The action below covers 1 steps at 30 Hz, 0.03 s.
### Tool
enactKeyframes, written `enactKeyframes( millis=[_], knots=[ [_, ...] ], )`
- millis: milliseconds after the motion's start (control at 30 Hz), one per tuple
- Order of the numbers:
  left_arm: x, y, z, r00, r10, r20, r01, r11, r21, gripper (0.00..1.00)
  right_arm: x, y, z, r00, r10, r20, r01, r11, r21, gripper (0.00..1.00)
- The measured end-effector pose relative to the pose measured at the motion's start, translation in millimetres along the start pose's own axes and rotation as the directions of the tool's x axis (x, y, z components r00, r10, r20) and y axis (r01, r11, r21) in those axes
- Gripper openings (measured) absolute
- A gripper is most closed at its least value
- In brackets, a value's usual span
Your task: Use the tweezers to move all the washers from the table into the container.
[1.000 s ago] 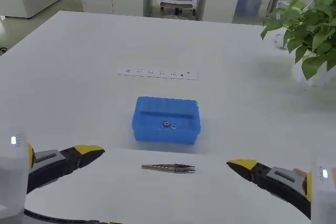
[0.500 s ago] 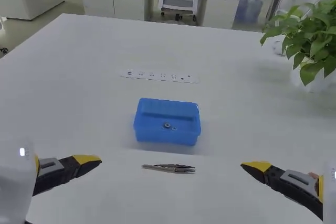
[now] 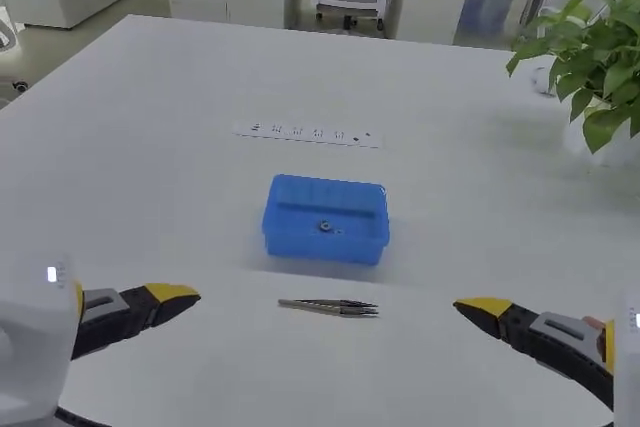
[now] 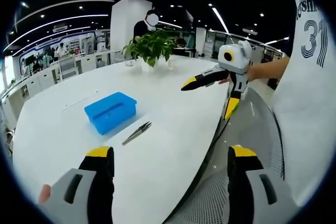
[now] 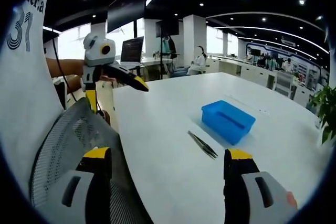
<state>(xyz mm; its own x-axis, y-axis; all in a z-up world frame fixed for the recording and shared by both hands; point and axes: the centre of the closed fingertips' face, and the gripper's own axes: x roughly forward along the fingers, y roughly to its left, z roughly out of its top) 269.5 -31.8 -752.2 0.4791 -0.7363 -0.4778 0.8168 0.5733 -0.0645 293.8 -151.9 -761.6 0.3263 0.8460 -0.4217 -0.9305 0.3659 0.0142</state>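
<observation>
A blue container (image 3: 326, 219) sits mid-table with small washers (image 3: 324, 226) on its floor. Thin metal tweezers (image 3: 328, 306) lie flat on the white table just in front of it. My left gripper (image 3: 165, 299) hovers at the front left and my right gripper (image 3: 485, 309) at the front right, each well apart from the tweezers. In the left gripper view my left gripper (image 4: 168, 174) is open and holds nothing, with the container (image 4: 110, 111) and tweezers (image 4: 136, 132) ahead. My right gripper (image 5: 165, 174) is open too, facing the tweezers (image 5: 203, 145) and container (image 5: 228, 120).
A white power strip (image 3: 308, 133) lies behind the container. A potted plant (image 3: 590, 37) stands at the far right. The table's curved front edge (image 4: 210, 145) runs close under both grippers, with a mesh chair (image 5: 73, 145) and the person's body beside it.
The head camera has shifted slightly. Both grippers stay open near the front edge, the right one a little further right. Tweezers and container have not moved.
</observation>
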Motion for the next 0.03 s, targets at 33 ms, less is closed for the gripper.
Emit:
enactKeyframes(
  millis=[33],
  knots=[
    [0.8,-0.7,-0.5,1.0000,-0.007,-0.003,0.007,1.000,0.003,0.95,0.8,1.3,-0.6,1.0000,0.004,-0.004,-0.004,1.000,0.001,0.89]
  ],
)
